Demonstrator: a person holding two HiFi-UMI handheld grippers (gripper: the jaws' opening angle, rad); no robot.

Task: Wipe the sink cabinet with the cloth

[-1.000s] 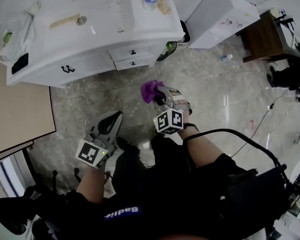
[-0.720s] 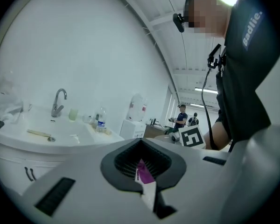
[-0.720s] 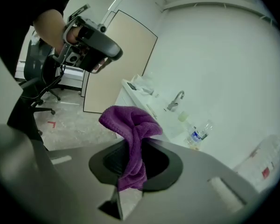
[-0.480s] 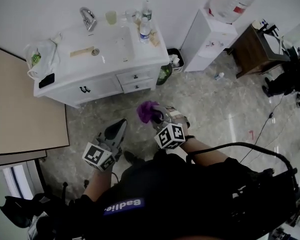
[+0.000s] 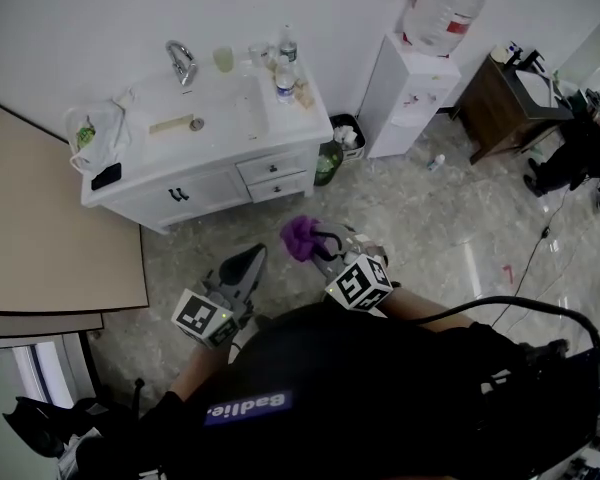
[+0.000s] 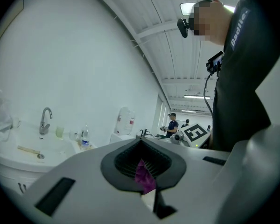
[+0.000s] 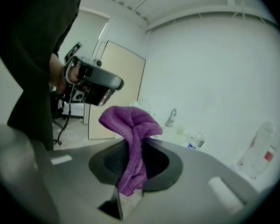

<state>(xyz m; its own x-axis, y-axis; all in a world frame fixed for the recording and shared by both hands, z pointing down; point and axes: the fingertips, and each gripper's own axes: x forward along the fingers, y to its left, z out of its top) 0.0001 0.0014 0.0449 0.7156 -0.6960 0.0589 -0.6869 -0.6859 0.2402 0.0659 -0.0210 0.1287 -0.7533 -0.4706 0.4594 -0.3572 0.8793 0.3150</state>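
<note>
The white sink cabinet (image 5: 195, 193) stands against the wall at upper left, with a faucet (image 5: 180, 60), its basin and drawers showing. A purple cloth (image 5: 300, 236) is bunched at the tip of my right gripper (image 5: 318, 246), which is shut on it, over the floor well short of the cabinet. In the right gripper view the cloth (image 7: 130, 127) hangs out of the closed jaws. My left gripper (image 5: 246, 264) is beside it to the left, shut and holding nothing. A purple sliver (image 6: 144, 177) shows in the gap of its jaws in the left gripper view.
On the cabinet top lie a plastic bag (image 5: 95, 133), a black phone (image 5: 106, 176), bottles (image 5: 283, 80) and a cup. A water dispenser (image 5: 412, 93), a bin (image 5: 345, 133) and a green bottle (image 5: 327, 163) stand to its right. A beige panel (image 5: 50, 248) is on the left.
The cabinet now sits lower and smaller in the head view, with the wall above it showing. Both grippers stay side by side, and the right one still holds the cloth.
</note>
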